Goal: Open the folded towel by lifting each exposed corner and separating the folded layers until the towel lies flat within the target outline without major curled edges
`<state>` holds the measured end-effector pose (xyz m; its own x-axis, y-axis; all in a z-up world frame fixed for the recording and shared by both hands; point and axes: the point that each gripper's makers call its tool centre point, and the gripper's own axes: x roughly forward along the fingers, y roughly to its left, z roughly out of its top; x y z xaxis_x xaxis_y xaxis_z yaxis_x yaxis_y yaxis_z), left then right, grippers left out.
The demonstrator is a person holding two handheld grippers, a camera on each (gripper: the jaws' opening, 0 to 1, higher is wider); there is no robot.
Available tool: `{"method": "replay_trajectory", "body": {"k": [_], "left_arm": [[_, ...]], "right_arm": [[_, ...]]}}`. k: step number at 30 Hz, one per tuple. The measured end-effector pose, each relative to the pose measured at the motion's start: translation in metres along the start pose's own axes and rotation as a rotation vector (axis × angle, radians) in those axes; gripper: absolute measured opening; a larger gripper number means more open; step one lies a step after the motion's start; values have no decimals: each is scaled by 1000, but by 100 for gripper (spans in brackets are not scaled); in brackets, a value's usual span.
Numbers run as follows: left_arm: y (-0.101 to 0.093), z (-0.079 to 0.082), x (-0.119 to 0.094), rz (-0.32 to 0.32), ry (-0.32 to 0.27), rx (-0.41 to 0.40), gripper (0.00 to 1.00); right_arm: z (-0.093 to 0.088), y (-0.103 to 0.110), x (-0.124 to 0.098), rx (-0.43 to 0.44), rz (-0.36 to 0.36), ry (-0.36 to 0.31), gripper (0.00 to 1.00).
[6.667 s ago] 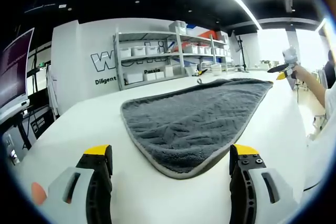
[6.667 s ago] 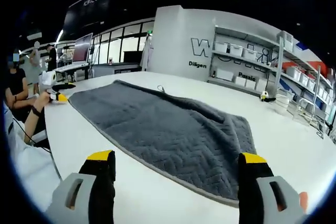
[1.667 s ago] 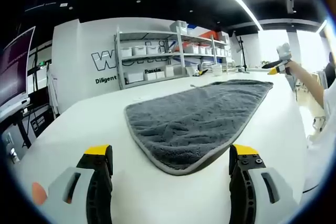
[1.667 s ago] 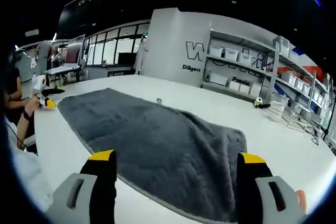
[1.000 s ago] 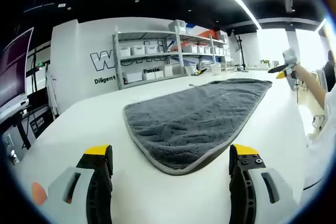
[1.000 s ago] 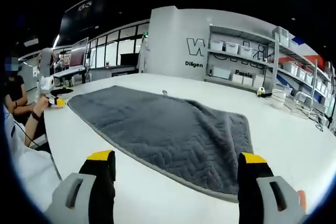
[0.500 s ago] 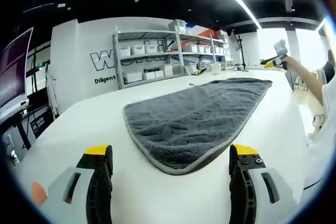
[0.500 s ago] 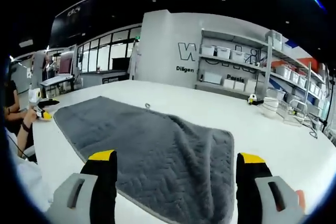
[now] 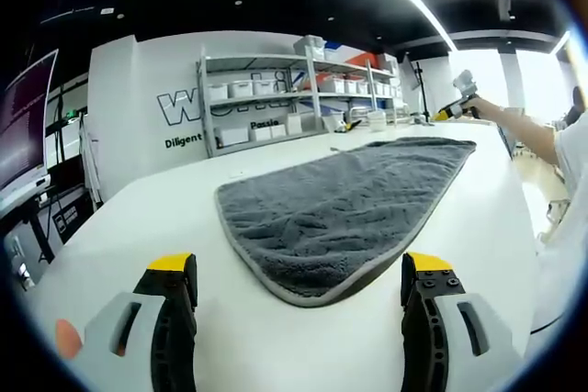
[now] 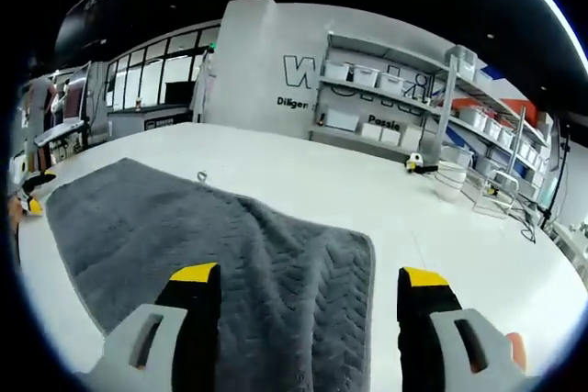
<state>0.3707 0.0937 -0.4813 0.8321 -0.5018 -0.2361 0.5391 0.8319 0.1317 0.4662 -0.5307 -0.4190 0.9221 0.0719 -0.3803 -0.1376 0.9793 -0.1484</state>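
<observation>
A grey towel [image 9: 340,199] with a herringbone weave and a pale hem lies spread on the white table [image 9: 165,227]. In the left gripper view its rounded near corner sits just beyond my left gripper [image 9: 300,273], which is open, empty and low over bare table. A person's outstretched arm holds my right gripper [image 9: 457,106] in the air past the towel's far end. In the right gripper view the towel [image 10: 211,245] runs under my right gripper [image 10: 308,277], which hovers open above it with nothing between the jaws. A small loop [image 10: 201,175] sticks out at the towel's far edge.
Metal shelves with white bins [image 9: 285,98] line the back wall, with the same shelves [image 10: 404,89] in the right gripper view. A small yellow object [image 10: 415,165] and a white bowl [image 10: 450,176] stand on the table beyond the towel. A monitor [image 9: 23,126] stands at the left.
My right gripper has risen and swung towards the shelves; it now hangs over the towel's end instead of in front of it. The towel and left gripper have not moved.
</observation>
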Motion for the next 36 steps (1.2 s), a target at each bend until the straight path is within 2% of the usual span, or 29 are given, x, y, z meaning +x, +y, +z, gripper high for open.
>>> {"method": "replay_trajectory", "body": {"k": [10,20,22,28,31,36], "left_arm": [[-1,2,0,-5,-5,3,91],[-4,7,1,-31,-21,9,91],[-5,7,1,-38,-25,10,91],[-7,6,3,-49,-16,25,91],[-9,6,4,-61,-17,30,91],[-7,5,3,-57,-20,30,91]], "right_arm": [[-7,-10,64,89,1,52,76],[-21,-8,110,84,-5,148,77],[-27,0,112,71,2,158,78],[-39,-2,126,41,16,198,79],[-41,-7,133,96,36,186,79],[-46,-10,135,138,53,166,83]]}}
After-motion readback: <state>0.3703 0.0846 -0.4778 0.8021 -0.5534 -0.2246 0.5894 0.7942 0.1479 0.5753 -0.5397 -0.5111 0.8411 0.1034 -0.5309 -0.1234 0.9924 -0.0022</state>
